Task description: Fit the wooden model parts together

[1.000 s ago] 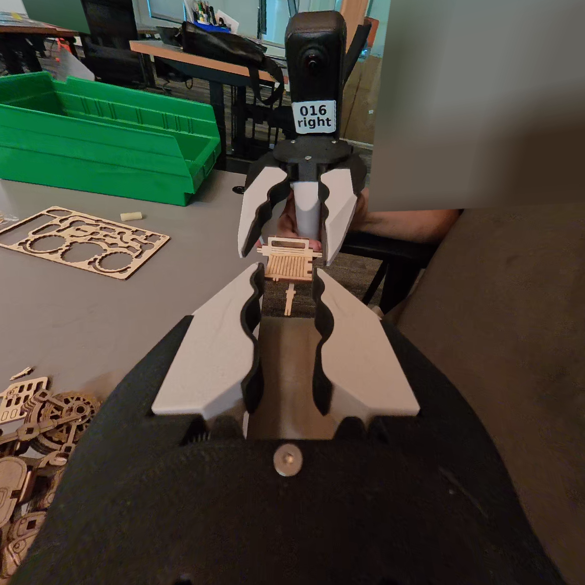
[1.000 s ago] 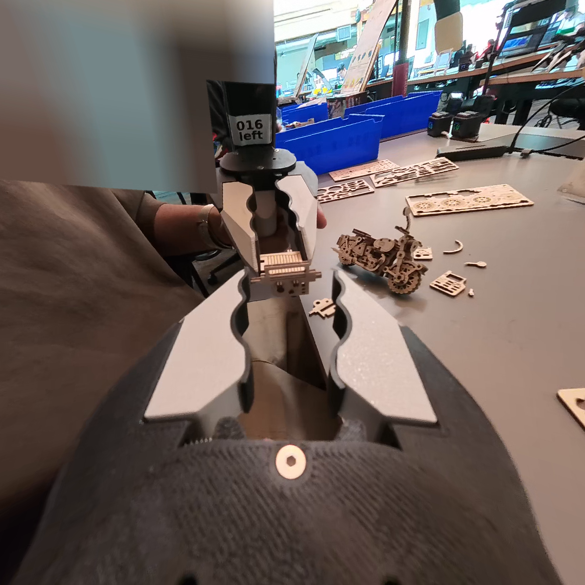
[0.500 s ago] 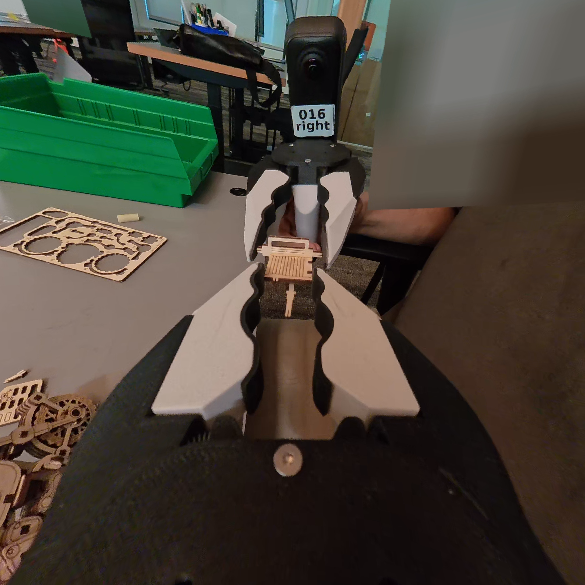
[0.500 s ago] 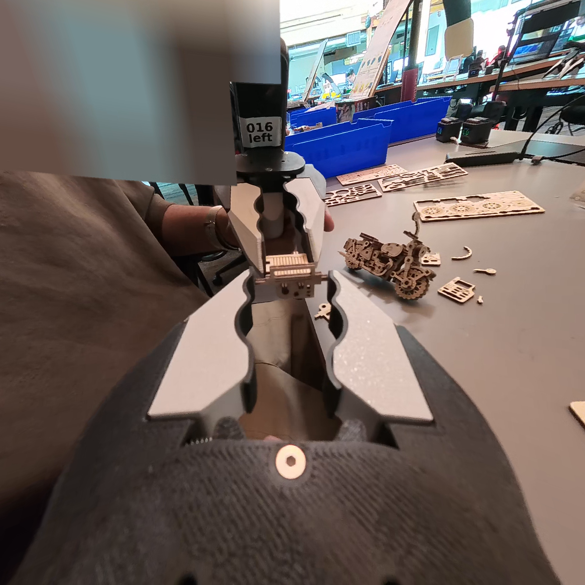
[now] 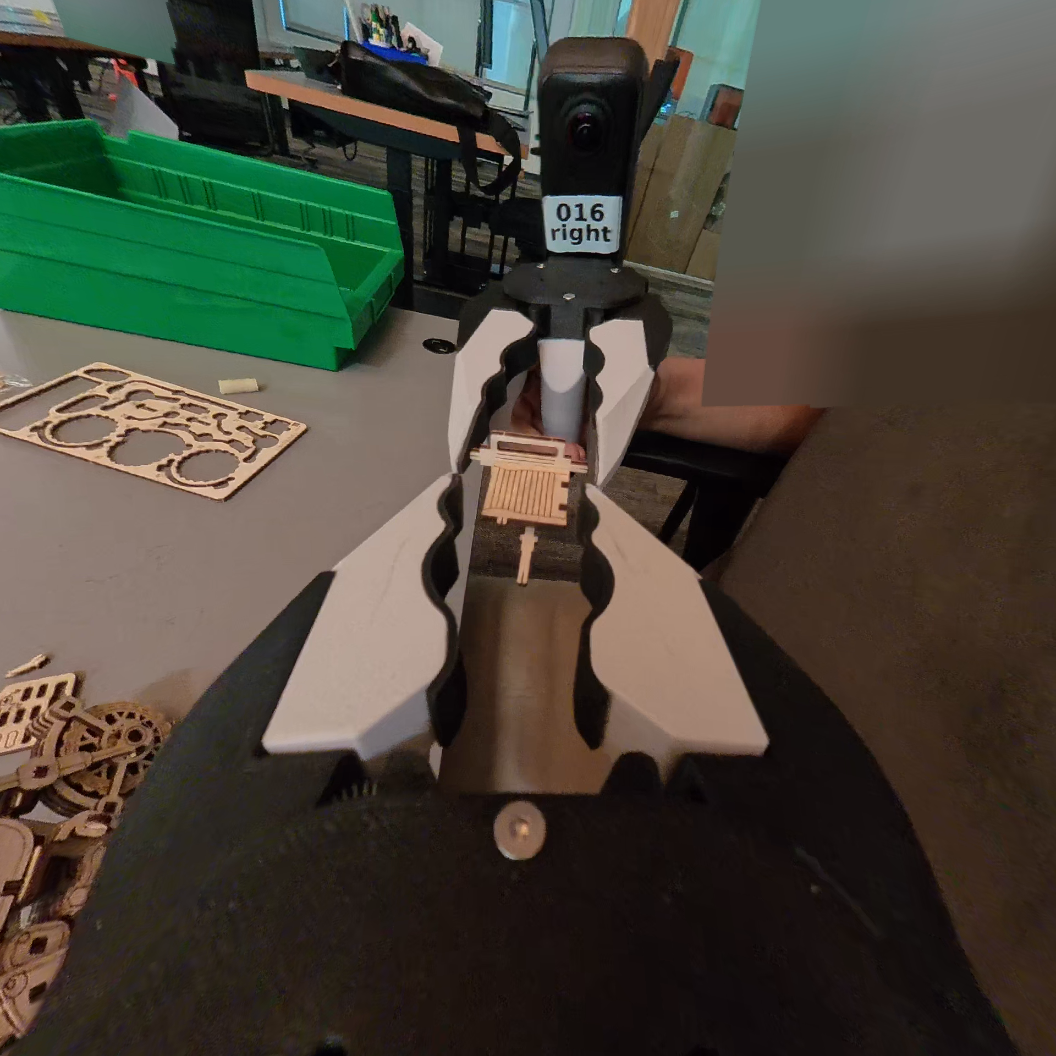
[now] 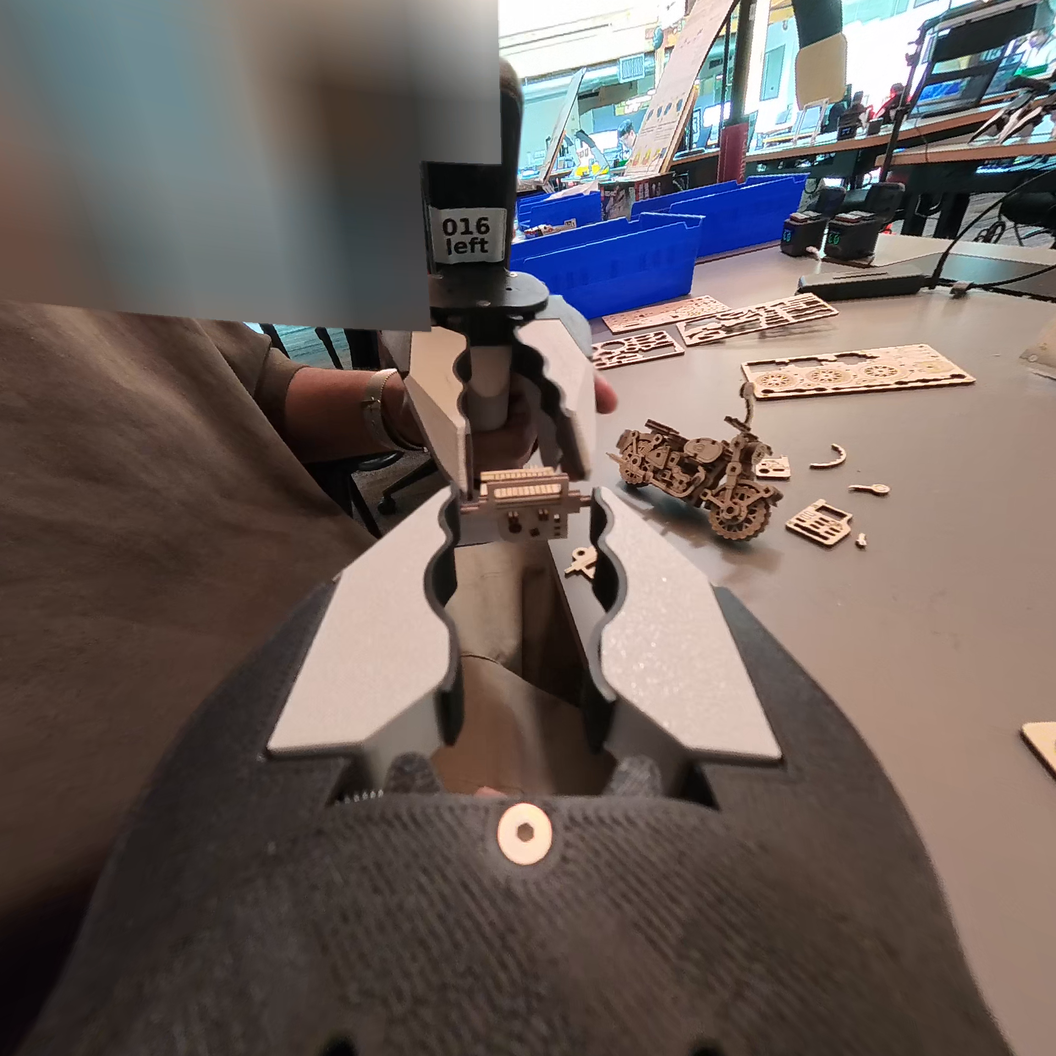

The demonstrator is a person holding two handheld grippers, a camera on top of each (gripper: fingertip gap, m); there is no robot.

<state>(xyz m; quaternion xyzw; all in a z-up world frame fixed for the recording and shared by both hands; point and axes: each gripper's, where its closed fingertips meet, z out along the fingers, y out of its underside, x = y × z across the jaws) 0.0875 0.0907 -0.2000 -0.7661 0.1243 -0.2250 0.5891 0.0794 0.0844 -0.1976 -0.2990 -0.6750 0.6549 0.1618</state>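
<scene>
Plywood, thin and laser-cut, so the parts look light, stiff and easy to snap at tabs and slats. On the left of the table (image 5: 171,571), in the left wrist view, lie a punched-out sheet (image 5: 143,428) and loose wooden pieces (image 5: 63,760). At centre, off the table's edge, the slatted wooden part (image 5: 526,491) hangs between the two tool tips. The left claw (image 5: 523,497) grasps its sides; the right claw (image 6: 526,514) clenches the tabbed plate (image 6: 514,517) mated to it. Best hold, I judge, is on solid edges, pressing straight along the tabs. Right, an assembled motorcycle model (image 6: 697,474) stands.
</scene>
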